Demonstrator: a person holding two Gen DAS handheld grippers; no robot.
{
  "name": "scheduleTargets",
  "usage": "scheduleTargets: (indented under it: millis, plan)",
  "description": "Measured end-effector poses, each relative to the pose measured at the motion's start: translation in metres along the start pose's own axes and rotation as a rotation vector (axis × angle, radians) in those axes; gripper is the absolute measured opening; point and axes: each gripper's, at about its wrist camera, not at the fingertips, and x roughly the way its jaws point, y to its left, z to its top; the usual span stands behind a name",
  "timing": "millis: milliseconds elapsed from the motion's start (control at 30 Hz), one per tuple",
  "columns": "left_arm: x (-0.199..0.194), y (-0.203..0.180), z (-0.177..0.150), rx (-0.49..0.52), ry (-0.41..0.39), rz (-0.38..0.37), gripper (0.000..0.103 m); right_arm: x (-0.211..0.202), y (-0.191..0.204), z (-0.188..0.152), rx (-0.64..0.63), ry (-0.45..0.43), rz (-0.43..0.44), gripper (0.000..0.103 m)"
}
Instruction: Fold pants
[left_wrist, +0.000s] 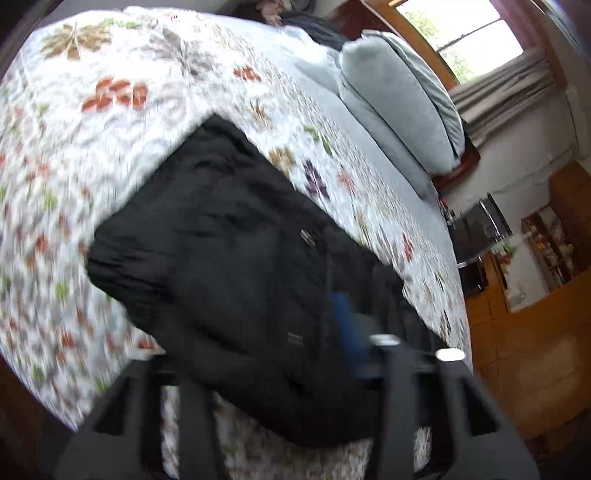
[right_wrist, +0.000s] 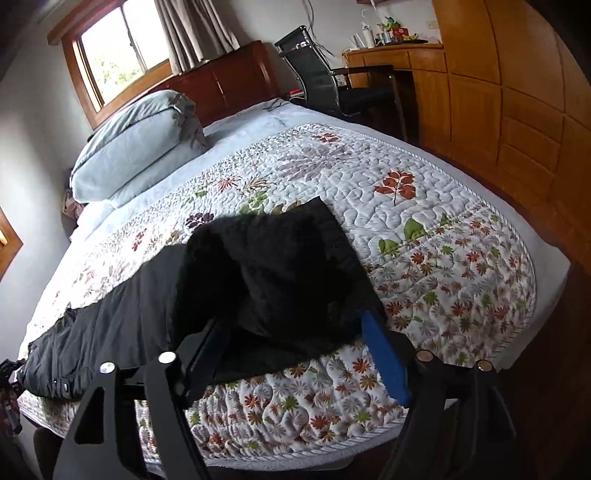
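The pants (right_wrist: 266, 273) are black, of a matte woven cloth, lying on the bed along its near edge. In the right wrist view they fill the centre of the frame: one part is doubled over into a thick, rumpled hump with a fuzzy-looking inner face, and a flatter length runs off to the lower left, where small snaps show at its end. In the left wrist view the pants (left_wrist: 221, 258) form a broad dark slab with a small metal clasp near the middle; this view is blurred.

The right gripper (right_wrist: 291, 332) has its fingers spread wide, a blue pad (right_wrist: 384, 362) on one; the folded hump sits between them, not pinched. The left gripper (left_wrist: 351, 332) sits at the lower centre of its frame over the cloth; its fingers are closed together, and whether they pinch any cloth I cannot tell through the blur.

Beneath lies a white quilted bedspread (right_wrist: 424, 258) stitched in wavy lines, printed with red, green and grey leaves. Pale blue pillows (right_wrist: 136, 147) are stacked at the upper left, against a dark wooden headboard (right_wrist: 229, 74).
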Motion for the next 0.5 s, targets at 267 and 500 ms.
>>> scheduleTargets:
  millis: [267,500]
  plan:
    - [0.006,0.029,0.002,-0.04,0.02,0.111,0.036,0.004,-0.01,-0.012,0.113,0.017,0.07,0.082]
    - [-0.056,0.011,-0.024,0.033,-0.142,0.284,0.075,-0.004,-0.049,-0.029,0.424,-0.002,0.304,0.09]
